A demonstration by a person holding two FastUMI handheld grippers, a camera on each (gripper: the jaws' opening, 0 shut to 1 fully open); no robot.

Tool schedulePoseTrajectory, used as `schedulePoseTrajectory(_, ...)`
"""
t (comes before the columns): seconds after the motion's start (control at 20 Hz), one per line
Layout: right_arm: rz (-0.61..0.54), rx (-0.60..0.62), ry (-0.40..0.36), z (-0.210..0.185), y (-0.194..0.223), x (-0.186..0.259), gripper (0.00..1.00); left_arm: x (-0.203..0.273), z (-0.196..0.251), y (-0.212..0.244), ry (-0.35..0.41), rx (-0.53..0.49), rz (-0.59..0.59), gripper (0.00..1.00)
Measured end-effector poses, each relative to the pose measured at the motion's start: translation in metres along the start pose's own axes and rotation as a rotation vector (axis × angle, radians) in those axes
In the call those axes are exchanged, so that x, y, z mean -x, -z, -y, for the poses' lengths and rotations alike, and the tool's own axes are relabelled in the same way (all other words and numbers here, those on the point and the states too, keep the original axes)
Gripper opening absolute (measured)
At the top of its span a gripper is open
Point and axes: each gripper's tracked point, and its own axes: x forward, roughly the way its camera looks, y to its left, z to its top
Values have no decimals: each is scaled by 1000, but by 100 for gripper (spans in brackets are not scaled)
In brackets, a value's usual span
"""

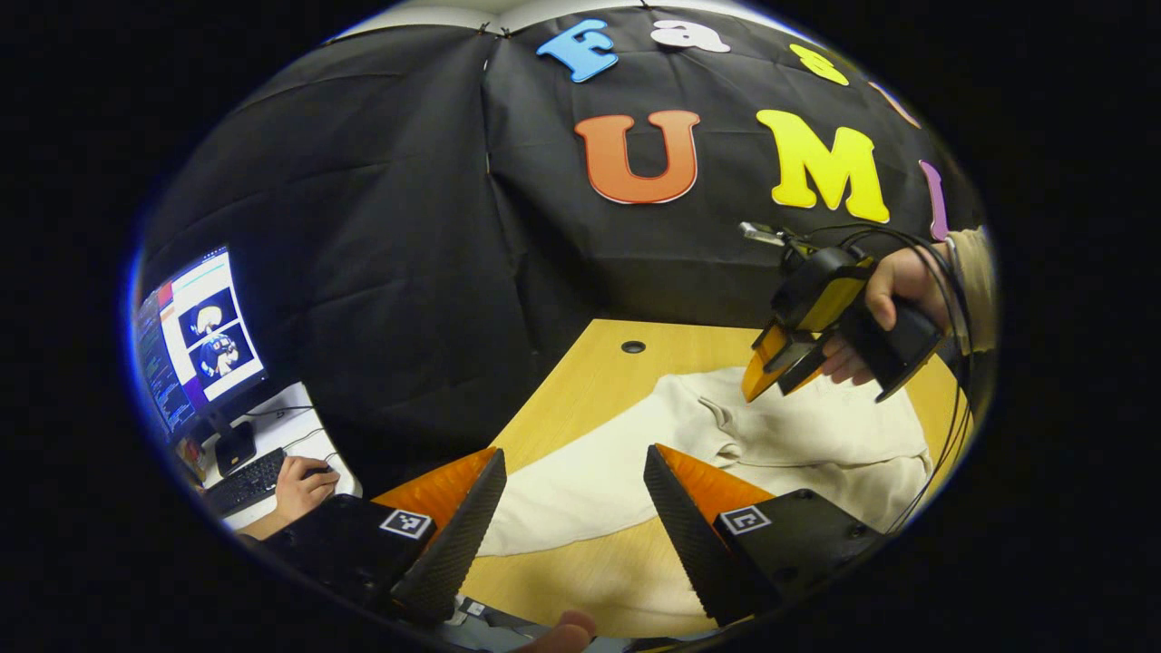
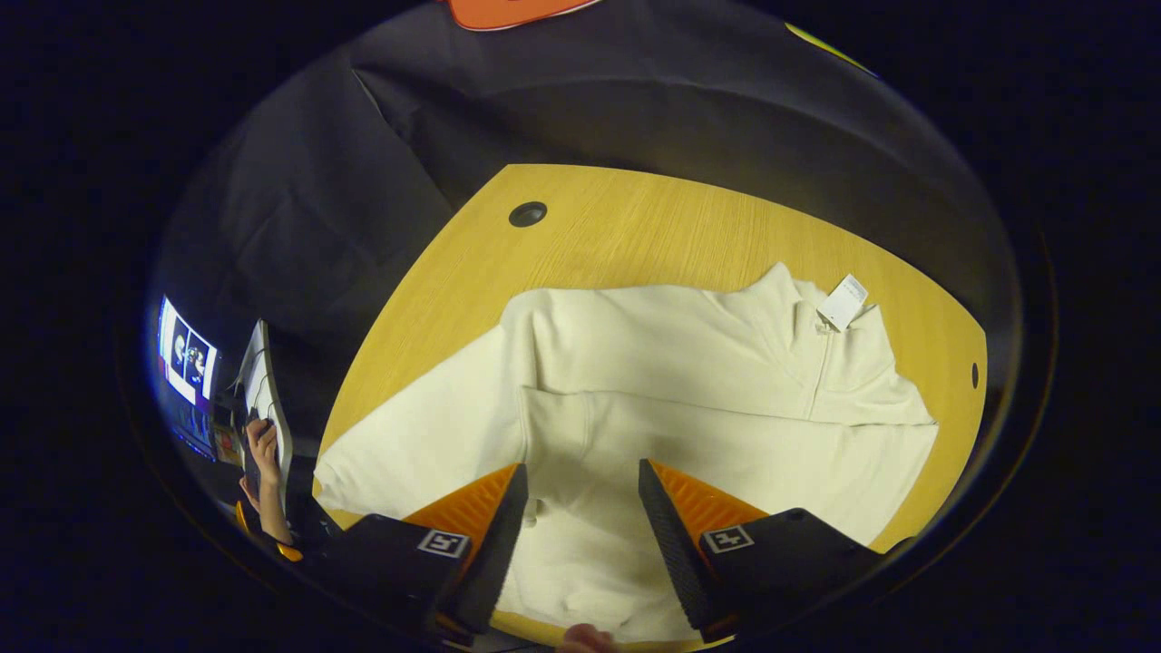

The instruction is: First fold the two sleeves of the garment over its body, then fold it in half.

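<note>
A recording booth in a lab; black cloth [image 1: 381, 272] walls a wooden surface [image 2: 653, 227]; beside it, a monitor [image 1: 195, 340], keyboard [image 1: 243, 483] and a person's hand [image 1: 304, 487]

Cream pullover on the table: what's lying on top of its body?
One sleeve lies folded across the cream pullover, and a white tag sits at the collar. The wooden table shows around it; what's beneath the fabric is covered.

A cream long-sleeved garment [image 2: 671, 363] lies flat on the wooden table [image 2: 653, 227], collar with a white tag [image 2: 843, 302] toward the far right. One sleeve [image 2: 726, 444] is folded across the body; the other sleeve [image 2: 417, 444] stretches out to the near left.
</note>
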Motion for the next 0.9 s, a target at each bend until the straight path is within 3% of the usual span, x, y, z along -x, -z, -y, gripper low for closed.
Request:
schedulePoseTrajectory(0.1,19,10,29,15,0,15,95,-10,-18,13,-49,37,-41,99)
schedulePoseTrajectory(0.25,81,11,72,39,-6,37,92,-25,-53,48,-145,150,-147,99)
schedulePoseTrajectory(0.3,97,6,83,45,-3,44,96,-31,-63,56,-173,192,-183,99)
schedulePoseTrajectory(0.35,104,0,83,51,1,53,92,-35,-74,66,-204,219,-216,99)
schedulePoseTrajectory(0.55,132,-49,130,83,29,59,96,-58,-113,116,-287,289,-370,99)
schedulePoseTrajectory(0.75,94,-108,125,96,77,59,96,-72,-121,155,-305,412,-514,99)
schedulePoseTrajectory(0.8,85,-108,132,102,87,59,92,-76,-125,159,-311,406,-533,99)
schedulePoseTrajectory(0.9,72,-97,144,111,104,58,96,-83,-125,163,-305,394,-554,99)
